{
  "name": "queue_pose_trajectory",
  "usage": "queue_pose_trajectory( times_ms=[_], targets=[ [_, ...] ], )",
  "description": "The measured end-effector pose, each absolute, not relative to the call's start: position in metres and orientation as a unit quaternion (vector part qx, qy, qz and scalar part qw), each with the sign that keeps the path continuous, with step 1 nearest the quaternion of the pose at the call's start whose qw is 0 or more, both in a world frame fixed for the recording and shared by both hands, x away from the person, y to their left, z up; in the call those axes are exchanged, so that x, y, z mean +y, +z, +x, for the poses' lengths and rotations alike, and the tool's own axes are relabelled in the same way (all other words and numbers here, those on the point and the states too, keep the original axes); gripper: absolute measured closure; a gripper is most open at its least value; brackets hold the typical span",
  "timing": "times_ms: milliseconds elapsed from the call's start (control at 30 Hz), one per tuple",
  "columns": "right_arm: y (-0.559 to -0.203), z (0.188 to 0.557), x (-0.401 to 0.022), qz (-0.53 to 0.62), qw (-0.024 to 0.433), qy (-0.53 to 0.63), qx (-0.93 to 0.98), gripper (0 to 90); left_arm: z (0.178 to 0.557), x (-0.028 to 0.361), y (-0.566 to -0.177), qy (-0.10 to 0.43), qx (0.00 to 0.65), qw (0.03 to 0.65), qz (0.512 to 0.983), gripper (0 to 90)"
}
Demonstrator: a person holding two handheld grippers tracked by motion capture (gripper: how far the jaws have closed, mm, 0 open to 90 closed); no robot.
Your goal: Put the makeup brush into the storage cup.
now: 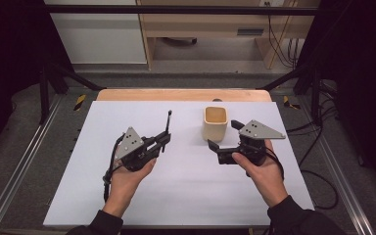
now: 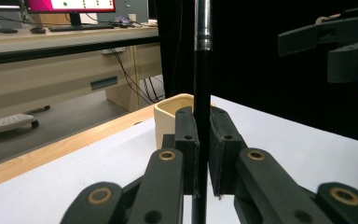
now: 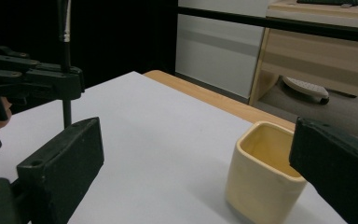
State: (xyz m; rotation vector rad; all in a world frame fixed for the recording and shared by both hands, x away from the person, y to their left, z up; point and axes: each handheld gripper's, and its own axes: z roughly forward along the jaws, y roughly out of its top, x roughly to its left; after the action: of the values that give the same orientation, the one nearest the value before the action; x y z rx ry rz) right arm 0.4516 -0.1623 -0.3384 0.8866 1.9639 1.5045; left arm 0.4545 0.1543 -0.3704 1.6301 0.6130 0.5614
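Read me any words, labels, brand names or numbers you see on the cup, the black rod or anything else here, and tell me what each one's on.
None can be read.
Cream cup: plain, no print.
Black rod: no markings visible.
Monitor in the left gripper view: only dots on a red band, no legible words.

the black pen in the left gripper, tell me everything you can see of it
The pen is a slim black rod, seemingly plastic, with a shiny silver-grey band high on its barrel. It stands roughly upright, clamped between the two black pads of the left gripper, which grip it partway along so it sticks out above and below them. In the high view its tip rises above the white table top, left of the cream cup and apart from it.
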Motion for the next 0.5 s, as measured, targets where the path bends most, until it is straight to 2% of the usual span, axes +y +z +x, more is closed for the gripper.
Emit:
queue_pose_trajectory(
  times_ms=[267,500],
  targets=[
    [-0.339,0.452,-0.153,0.319,0.248,0.565,0.719,3.7,0.458,0.149,-0.371,0.233,0.275,0.614,0.702,83.5],
    [-0.345,0.452,-0.141,0.311,0.231,0.584,0.713,9.6,0.458,0.137,-0.376,0.219,0.277,0.618,0.703,83.5]
  ],
)
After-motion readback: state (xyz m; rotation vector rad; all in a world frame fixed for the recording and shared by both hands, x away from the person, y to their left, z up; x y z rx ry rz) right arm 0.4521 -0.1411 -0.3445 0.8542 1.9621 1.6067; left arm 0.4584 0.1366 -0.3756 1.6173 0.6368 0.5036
